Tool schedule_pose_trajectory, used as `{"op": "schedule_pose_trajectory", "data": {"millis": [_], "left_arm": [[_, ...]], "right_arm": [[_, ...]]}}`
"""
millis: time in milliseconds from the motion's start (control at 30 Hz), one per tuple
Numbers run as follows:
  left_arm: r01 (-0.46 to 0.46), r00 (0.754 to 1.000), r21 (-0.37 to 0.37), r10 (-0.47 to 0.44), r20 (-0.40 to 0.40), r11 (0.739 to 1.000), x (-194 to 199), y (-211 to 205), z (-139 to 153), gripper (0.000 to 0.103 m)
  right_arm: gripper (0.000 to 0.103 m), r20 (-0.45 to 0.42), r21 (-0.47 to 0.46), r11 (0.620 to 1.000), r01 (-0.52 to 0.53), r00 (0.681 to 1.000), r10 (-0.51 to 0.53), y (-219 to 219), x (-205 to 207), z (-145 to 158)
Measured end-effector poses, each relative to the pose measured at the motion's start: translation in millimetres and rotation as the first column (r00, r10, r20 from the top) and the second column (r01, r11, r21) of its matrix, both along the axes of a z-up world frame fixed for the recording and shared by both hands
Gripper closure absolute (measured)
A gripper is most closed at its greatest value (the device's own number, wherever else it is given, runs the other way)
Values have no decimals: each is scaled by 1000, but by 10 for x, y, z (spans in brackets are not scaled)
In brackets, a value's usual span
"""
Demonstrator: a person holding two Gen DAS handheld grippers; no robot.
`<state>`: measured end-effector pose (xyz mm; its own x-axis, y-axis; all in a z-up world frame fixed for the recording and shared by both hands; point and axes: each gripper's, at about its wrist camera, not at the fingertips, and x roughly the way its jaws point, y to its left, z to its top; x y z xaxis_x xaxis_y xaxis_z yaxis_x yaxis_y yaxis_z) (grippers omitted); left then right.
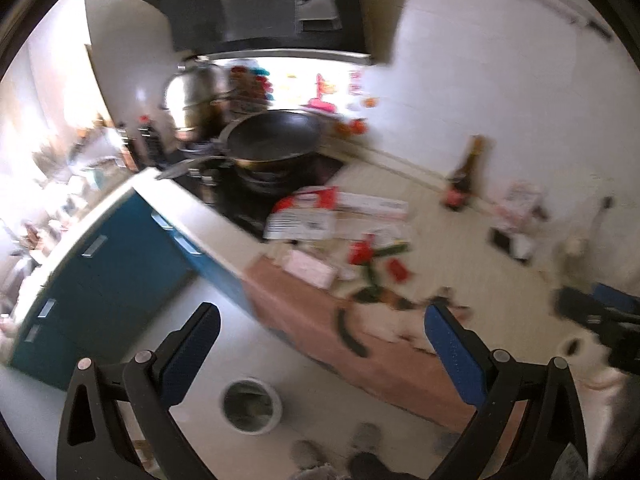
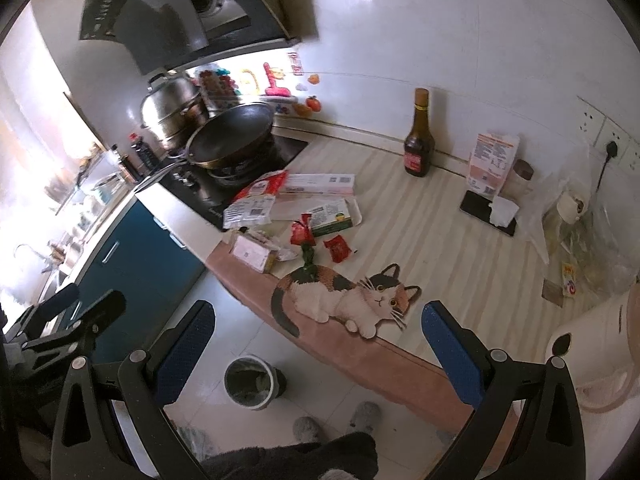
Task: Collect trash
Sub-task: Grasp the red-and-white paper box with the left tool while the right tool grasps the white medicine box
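Countertop [image 2: 420, 216] wrappers' [image 2: 312, 236] print unreadable; both tongs [image 2: 318, 334] gape.

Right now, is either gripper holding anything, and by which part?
Nothing is held. The left gripper and right gripper both stand open and empty above the counter.

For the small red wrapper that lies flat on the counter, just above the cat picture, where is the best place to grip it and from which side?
Probably from above. The small red wrapper lies flat on the counter, so a sideways approach finds little to pinch. Bring the open right gripper down over its crumpled right end, which seems to lift slightly, one finger on each side, and close there.
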<state>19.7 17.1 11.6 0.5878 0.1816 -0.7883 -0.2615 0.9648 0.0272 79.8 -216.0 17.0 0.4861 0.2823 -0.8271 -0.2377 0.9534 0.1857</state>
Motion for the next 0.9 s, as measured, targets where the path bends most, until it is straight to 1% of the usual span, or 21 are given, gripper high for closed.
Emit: {"op": "schedule_pose_trajectory", "data": {"millis": [67, 100, 167, 200, 300, 400, 433, 467, 500, 533, 567, 600, 633, 700, 733, 767, 800, 833, 867, 900], "left_arm": [[-49, 999, 80, 50, -10, 996, 111, 155, -169, 0], [-67, 997, 105, 69, -19, 992, 145, 215, -264, 0], [-99, 993, 144, 107, -48, 985, 288, 403, -511, 0], [-108, 991, 146, 119, -69, 983, 330, 461, -634, 0], [-126, 980, 127, 144, -139, 984, 507, 691, -991, 0], [-162, 956, 110, 183, -227, 981, 718, 881, -1375, 0], [-173, 946, 91, 191, -260, 981, 800, 935, -1496, 0], [-190, 934, 55, 197, -298, 980, 903, 996, -1640, 0], [-205, 926, 24, 202, -320, 979, 955, 1041, -1731, 0], [-239, 909, -39, 209, -359, 970, 1073, 1123, -1891, 0], [-284, 892, -108, 221, -395, 953, 1194, 1210, -2055, 0], [-326, 875, -157, 234, -423, 932, 1263, 1247, -2164, 0], [-380, 854, -220, 250, -457, 898, 1370, 1323, -2322, 1], [-480, 812, -337, 265, -519, 810, 1552, 1426, -2613, 2], [-523, 794, -392, 265, -547, 757, 1634, 1464, -2755, 4], [-551, 782, -431, 261, -566, 715, 1691, 1469, -2853, 4], [-583, 767, -469, 257, -588, 664, 1773, 1481, -2973, 6], [-610, 752, -496, 255, -607, 618, 1861, 1486, -3082, 6], [-634, 739, -514, 257, -623, 577, 1955, 1478, -3188, 6], [-646, 733, -525, 258, -630, 555, 2028, 1480, -3257, 6]], "right_arm": [[0, -5, -9, 999, 36, 999, -36, -27, 31, -81], [0, -6, -21, 998, 59, 998, -59, 7, 70, -142], [0, -3, -63, 993, 102, 995, -102, 71, 150, -307], [0, -6, -85, 989, 119, 993, -120, 108, 196, -404], [0, -32, -113, 981, 155, 987, -160, 201, 409, -780], [1, -84, -125, 979, 162, 981, -173, 312, 707, -1213], [7, -112, -131, 978, 160, 978, -175, 362, 840, -1387], [12, -135, -133, 979, 156, 975, -174, 405, 961, -1564], [21, -159, -133, 980, 150, 973, -170, 454, 1091, -1738], [27, -176, -137, 980, 145, 970, -168, 489, 1186, -1882], [28, -199, -137, 981, 141, 966, -166, 531, 1327, -2042], [29, -225, -131, 982, 135, 961, -161, 576, 1509, -2229], [29, -237, -135, 982, 131, 958, -161, 615, 1597, -2337], [29, -271, -148, 982, 120, 950, -156, 687, 1869, -2603], [29, -292, -149, 982, 117, 944, -157, 711, 2010, -2730], [29, -312, -144, 982, 119, 937, -160, 719, 2135, -2829], [29, -329, -138, 983, 124, 930, -163, 729, 2240, -2915], [29, -342, -136, 982, 130, 924, -170, 743, 2337, -2992], [29, -351, -138, 981, 138, 919, -179, 738, 2443, -3060], [29, -363, -138, 980, 144, 913, -185, 731, 2551, -3125]]}}
